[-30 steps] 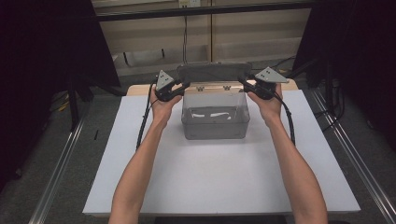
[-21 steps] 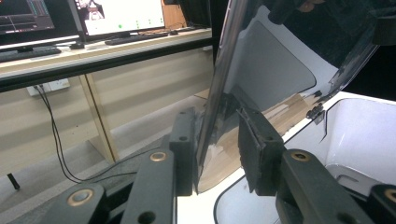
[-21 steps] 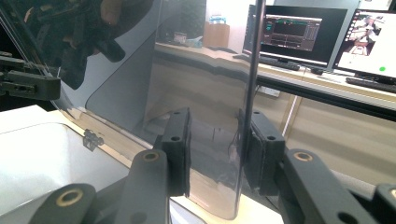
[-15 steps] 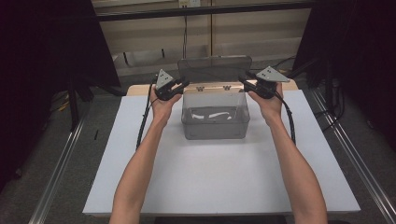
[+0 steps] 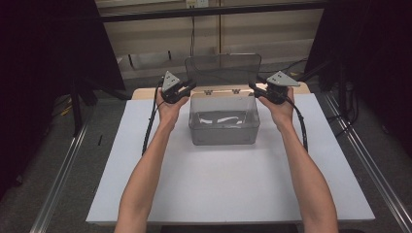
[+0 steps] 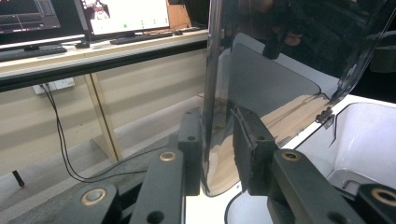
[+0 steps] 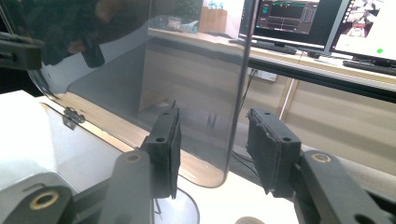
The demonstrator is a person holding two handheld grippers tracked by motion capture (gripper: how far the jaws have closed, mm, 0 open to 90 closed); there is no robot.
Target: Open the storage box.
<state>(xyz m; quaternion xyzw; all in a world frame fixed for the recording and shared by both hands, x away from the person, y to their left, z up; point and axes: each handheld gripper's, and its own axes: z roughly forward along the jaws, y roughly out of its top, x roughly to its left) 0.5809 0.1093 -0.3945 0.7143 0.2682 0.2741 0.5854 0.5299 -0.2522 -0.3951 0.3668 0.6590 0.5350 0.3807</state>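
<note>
White board covers the bench (image 5: 145, 194), and a clear plastic box (image 5: 223, 128) is set toward its far middle, its smoky lid (image 5: 222, 70) stood upright on the rear hinges. The lid's left edge is pinched by the left claw (image 5: 187, 88). The right edge is straddled by the right claw (image 5: 256, 87), whose pads have just been parting and are seen clear of the plastic.

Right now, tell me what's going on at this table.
A person holds a gripper in each hand at the upright lid of a clear box on the white table. The left gripper is clamped on the lid's edge. The right gripper straddles the opposite edge, but its jaws have just been opening and its pads stand clear of the lid. The box is open, with something small and pale lying inside.
</note>
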